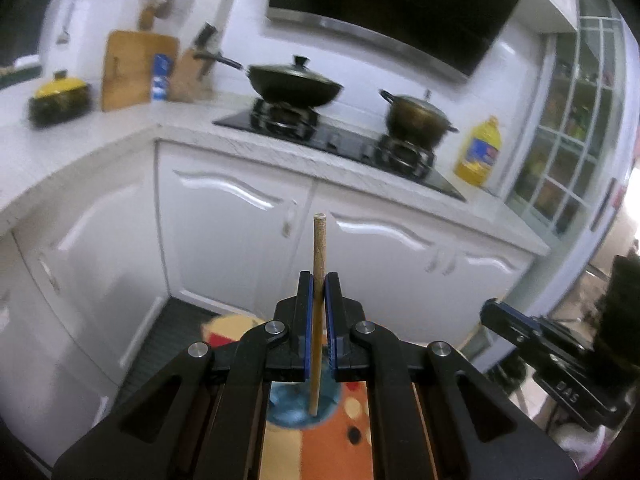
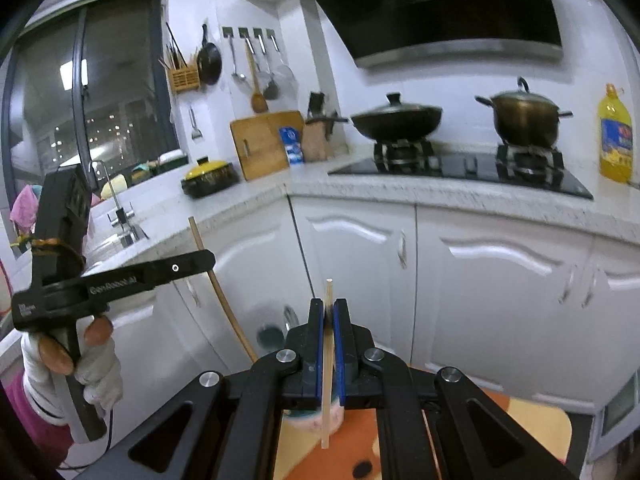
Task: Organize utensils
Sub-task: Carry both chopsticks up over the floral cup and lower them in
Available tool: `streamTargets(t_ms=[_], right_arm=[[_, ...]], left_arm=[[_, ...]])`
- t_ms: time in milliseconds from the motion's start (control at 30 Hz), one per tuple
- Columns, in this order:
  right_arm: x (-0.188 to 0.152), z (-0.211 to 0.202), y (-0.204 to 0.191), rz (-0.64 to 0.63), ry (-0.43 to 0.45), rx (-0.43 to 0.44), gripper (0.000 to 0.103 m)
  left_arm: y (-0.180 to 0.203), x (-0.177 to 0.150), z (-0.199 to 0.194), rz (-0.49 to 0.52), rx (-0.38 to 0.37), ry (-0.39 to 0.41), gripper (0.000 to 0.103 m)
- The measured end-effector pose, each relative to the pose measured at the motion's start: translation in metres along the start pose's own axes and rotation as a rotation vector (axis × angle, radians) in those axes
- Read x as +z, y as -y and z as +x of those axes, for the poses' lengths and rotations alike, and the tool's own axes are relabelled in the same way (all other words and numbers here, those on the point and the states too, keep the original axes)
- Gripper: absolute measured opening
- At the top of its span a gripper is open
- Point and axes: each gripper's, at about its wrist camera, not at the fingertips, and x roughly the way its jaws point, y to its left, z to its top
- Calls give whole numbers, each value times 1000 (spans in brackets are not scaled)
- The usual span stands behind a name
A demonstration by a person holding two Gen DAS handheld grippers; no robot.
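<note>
Left gripper [image 1: 318, 280] pinches a brown chopstick [image 1: 318, 248] at lower centre, right gripper [image 2: 329, 306] pinches a pale chopstick [image 2: 329, 360] likewise; best keep both sticks upright and clamped while carrying toward the holder [image 2: 183, 78] upper left.

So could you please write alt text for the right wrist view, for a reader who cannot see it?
The right gripper is shut on a pale wooden chopstick standing upright between its blue pads, above an orange patterned mat. At left, a gloved hand holds the left gripper, which clamps a darker chopstick. Behind, a white kitchen counter carries a lidded wok and a pot.
</note>
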Motion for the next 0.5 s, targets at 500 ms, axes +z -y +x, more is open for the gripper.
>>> streamTargets(t_ms=[500], right_arm=[[7, 101, -10, -28, -27, -12, 4]], left_arm=[[-31, -15, 57, 0, 104, -65, 4]])
